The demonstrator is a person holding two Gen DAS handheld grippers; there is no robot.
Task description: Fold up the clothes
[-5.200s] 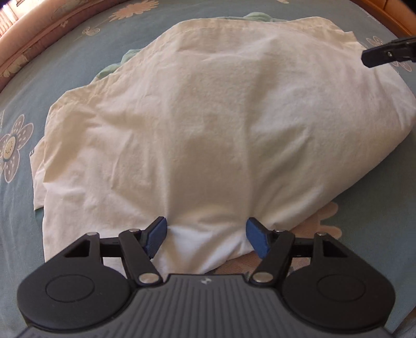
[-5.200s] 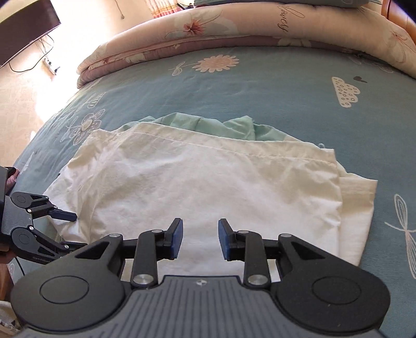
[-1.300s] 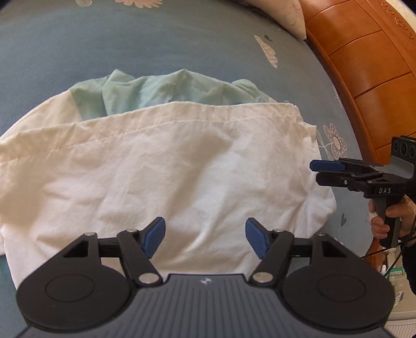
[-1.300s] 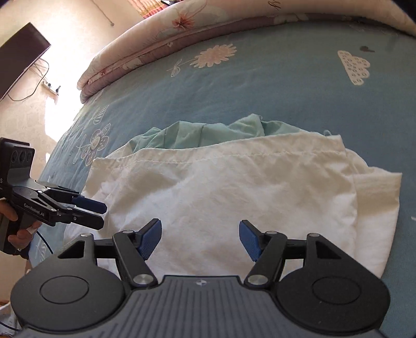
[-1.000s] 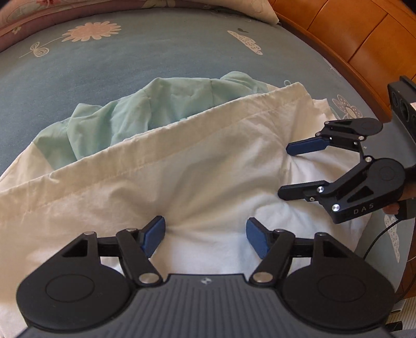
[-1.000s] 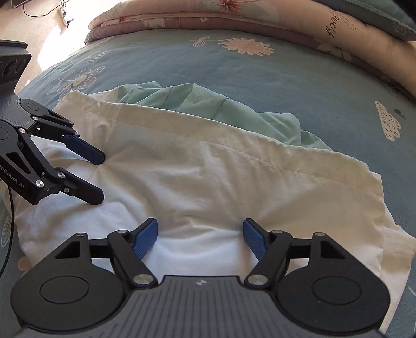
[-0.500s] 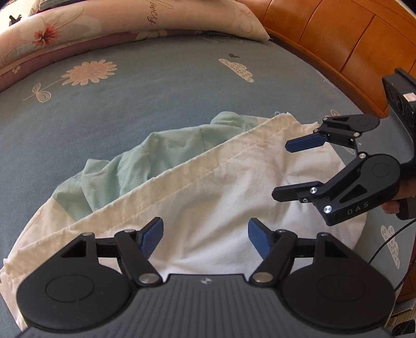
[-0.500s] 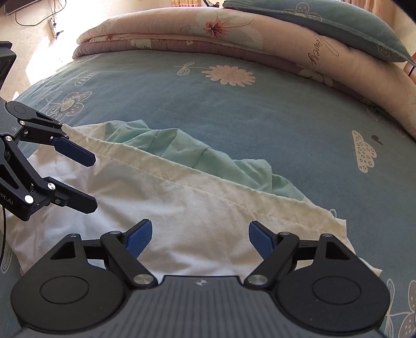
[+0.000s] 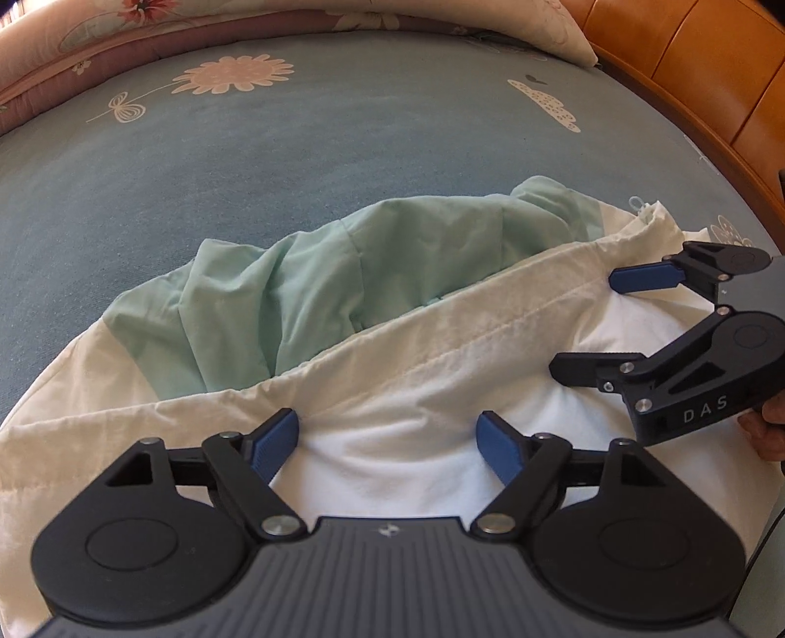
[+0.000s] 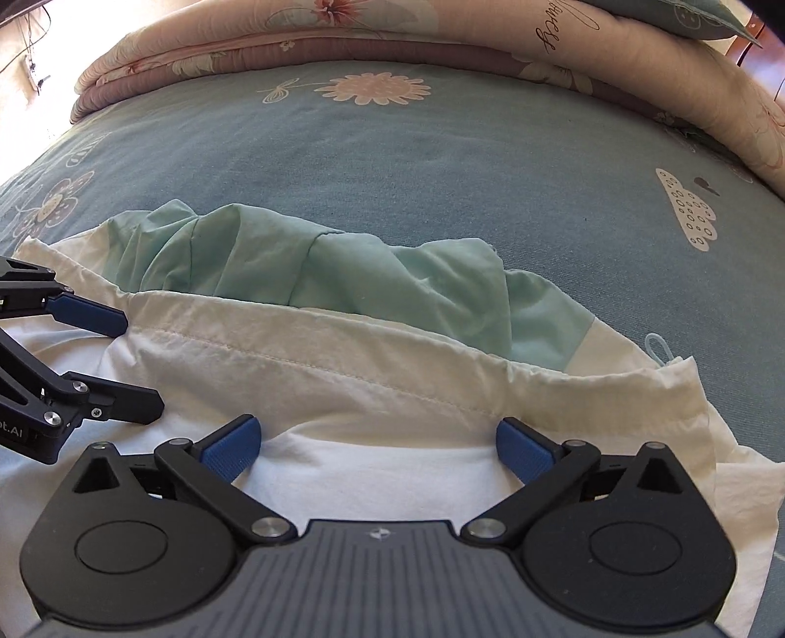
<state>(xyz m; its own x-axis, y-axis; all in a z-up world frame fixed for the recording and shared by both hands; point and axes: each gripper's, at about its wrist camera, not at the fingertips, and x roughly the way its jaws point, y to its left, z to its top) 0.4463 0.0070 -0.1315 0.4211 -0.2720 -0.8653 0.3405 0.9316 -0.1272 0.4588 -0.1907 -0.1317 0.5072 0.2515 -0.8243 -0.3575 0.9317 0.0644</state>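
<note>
I use the white garment (image 9: pixel 441 373) as my landmark: it lies flat on the bed (image 9: pixel 343 162), which has a blue-grey sheet printed with flowers, and its stitched hem runs across both views. Behind this hem, on the far side of the white garment, I see a crumpled mint-green garment (image 9: pixel 304 284) that touches it and seems partly tucked under its edge. My left hand-held gripper (image 9: pixel 390 439) is over the near part of the white garment, just in front of the hem; its jaws are apart and opening, the blue pads (image 9: pixel 274 441) sit on or just above the cloth, and no fold is pinched between them. My right hand-held gripper (image 10: pixel 378 444) is also over the near part of the white garment, toward its other end, close to the corner where a small loop (image 10: pixel 660 348) sticks out; its jaws are spread very wide and opening, and they press nothing between them. In the left wrist view the right hand-held gripper (image 9: pixel 584 324) shows from the side over the white cloth, with a hand (image 9: pixel 765 432) behind it at the edge of the view. Beyond the white garment, at the far side of the bed, lies a folded pink floral quilt (image 10: pixel 441 29).
</note>
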